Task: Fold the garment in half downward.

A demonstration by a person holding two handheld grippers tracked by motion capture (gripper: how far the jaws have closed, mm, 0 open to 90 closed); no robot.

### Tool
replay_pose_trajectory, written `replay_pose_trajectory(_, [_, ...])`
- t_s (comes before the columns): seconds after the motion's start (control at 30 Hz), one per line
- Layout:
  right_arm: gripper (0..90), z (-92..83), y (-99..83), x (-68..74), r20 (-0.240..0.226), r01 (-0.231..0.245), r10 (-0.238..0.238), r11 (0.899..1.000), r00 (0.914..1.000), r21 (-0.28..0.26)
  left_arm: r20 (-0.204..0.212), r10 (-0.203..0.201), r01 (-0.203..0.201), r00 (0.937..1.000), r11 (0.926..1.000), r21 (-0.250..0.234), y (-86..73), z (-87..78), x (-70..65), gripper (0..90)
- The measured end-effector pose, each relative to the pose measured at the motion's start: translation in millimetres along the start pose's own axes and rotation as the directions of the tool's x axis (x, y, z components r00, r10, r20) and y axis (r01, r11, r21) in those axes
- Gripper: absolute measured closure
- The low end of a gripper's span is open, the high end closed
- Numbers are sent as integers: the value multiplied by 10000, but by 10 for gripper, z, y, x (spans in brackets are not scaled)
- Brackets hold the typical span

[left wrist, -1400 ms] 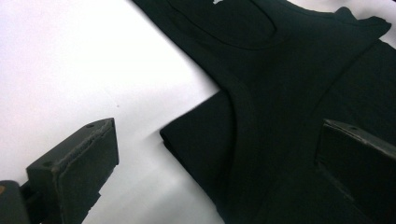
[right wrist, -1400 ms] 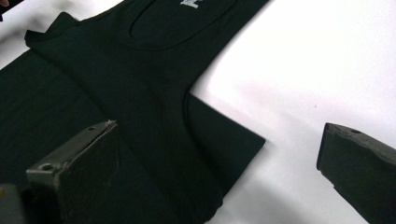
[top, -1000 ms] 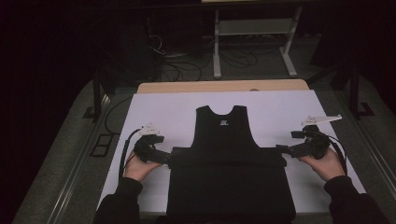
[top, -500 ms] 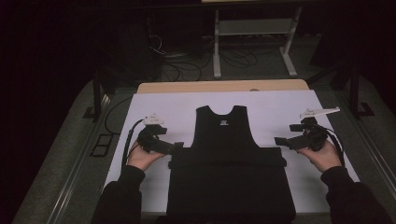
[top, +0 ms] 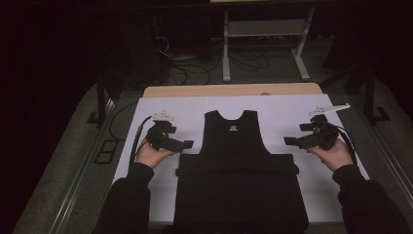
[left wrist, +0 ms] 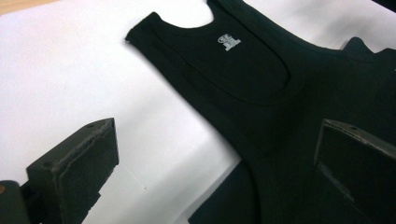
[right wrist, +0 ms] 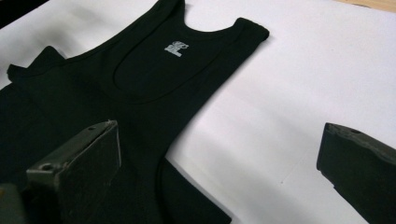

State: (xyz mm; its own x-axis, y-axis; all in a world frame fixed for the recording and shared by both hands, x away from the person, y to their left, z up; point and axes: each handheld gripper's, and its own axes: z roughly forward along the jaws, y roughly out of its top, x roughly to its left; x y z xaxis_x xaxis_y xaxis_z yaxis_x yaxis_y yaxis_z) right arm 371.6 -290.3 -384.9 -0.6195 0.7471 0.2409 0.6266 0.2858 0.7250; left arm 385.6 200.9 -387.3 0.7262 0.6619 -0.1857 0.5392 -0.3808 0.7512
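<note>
Lying flat on a white table cover [top: 292, 109] in a dark room, the black vest [top: 236, 161] sits between the spread left gripper [top: 187, 144] and spread right gripper [top: 288, 141]

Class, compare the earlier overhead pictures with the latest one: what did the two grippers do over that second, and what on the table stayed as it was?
Both grippers moved away from the person: the left gripper and the right gripper now sit beside the armholes of the black tank top. Both are open and hold nothing. The tank top lies flat on the white sheet, in the same place and shape.
</note>
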Motion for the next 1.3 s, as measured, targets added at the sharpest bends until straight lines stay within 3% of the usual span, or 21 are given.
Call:
replay_pose_trajectory(0.37, [0, 39, 157, -30, -1, 153, -153, 9999, 9999, -46, 15, 5, -5, 10000, 10000, -86, 152, 30, 33, 0])
replay_pose_trajectory(0.6, [0, 86, 259, -37, -7, 230, -230, 9997, 9997, 35, 12, 200, -200, 9998, 9995, 234, 247, 57, 69, 0])
replay_pose_trajectory(0.93, [0, 177, 408, -59, -20, 334, -334, 9994, 9994, 58, 3, 199, -199, 9998, 9994, 266, 388, 109, 117, 0])
replay_pose_trajectory(1.3, [0, 343, 540, -73, -30, 455, -455, 9989, 9990, 123, 105, 207, -212, 9997, 9983, 540, 432, 304, 139, 0])
